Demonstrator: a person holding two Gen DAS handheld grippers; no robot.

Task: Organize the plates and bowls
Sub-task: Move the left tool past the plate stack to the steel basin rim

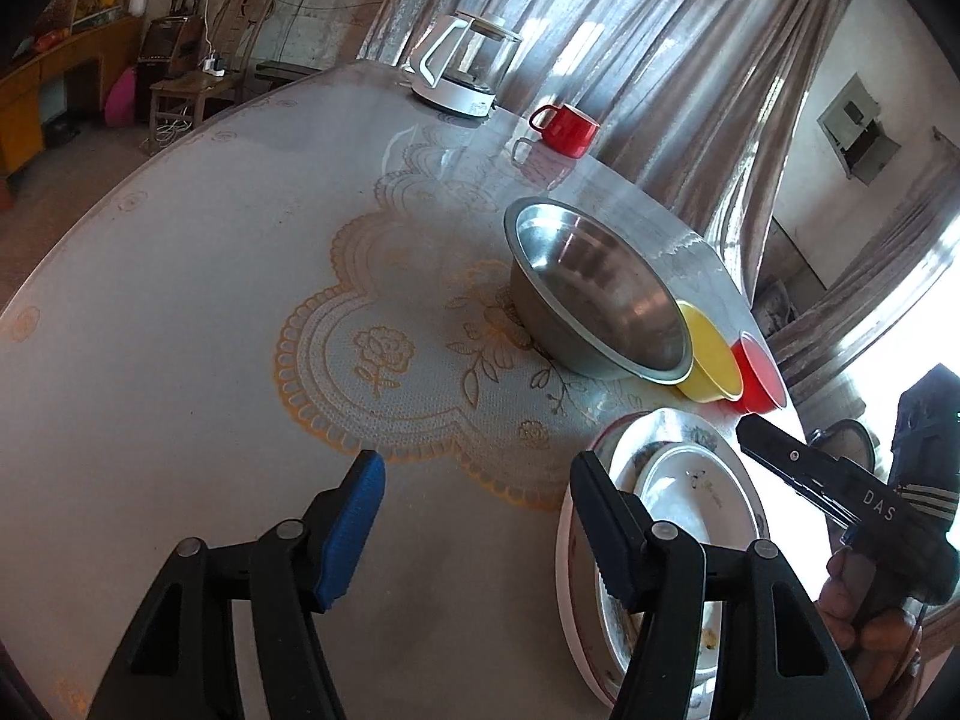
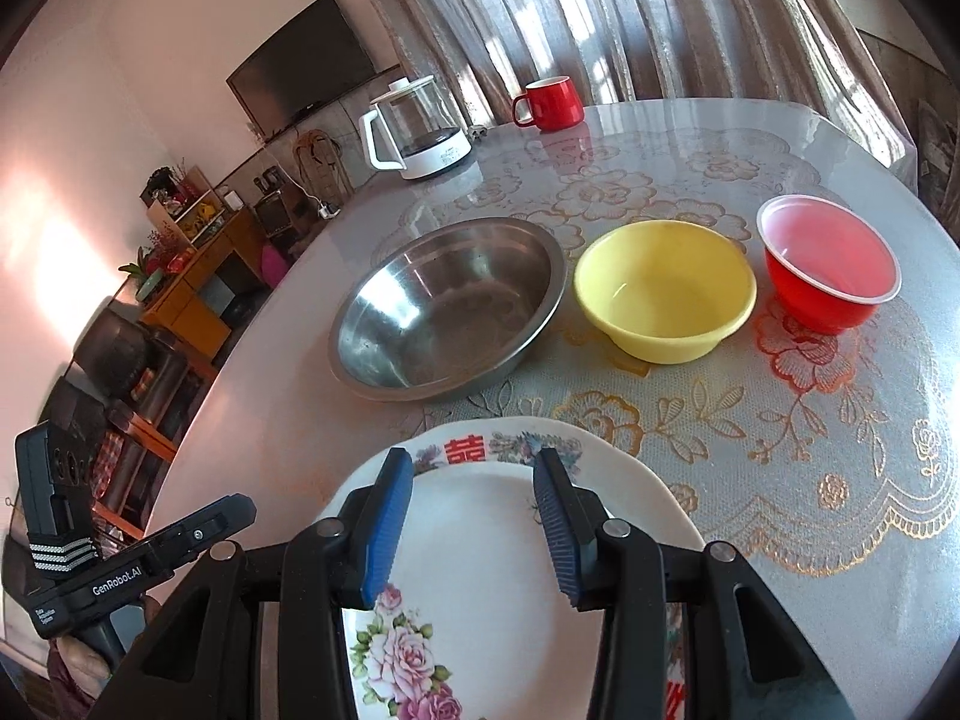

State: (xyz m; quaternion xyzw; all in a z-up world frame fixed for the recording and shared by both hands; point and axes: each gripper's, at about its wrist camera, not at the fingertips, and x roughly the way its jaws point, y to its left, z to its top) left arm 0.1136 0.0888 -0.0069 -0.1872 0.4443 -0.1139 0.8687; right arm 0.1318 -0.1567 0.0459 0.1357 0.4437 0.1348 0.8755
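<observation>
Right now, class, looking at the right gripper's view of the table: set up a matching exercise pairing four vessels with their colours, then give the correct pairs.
Column one:
1. Mug
2. Large metal bowl
3. Middle plastic bowl
4. Kettle base

Column two:
A. Yellow
B. White
C. Red
D. Silver

Pairs: 1-C, 2-D, 3-A, 4-B.
</observation>
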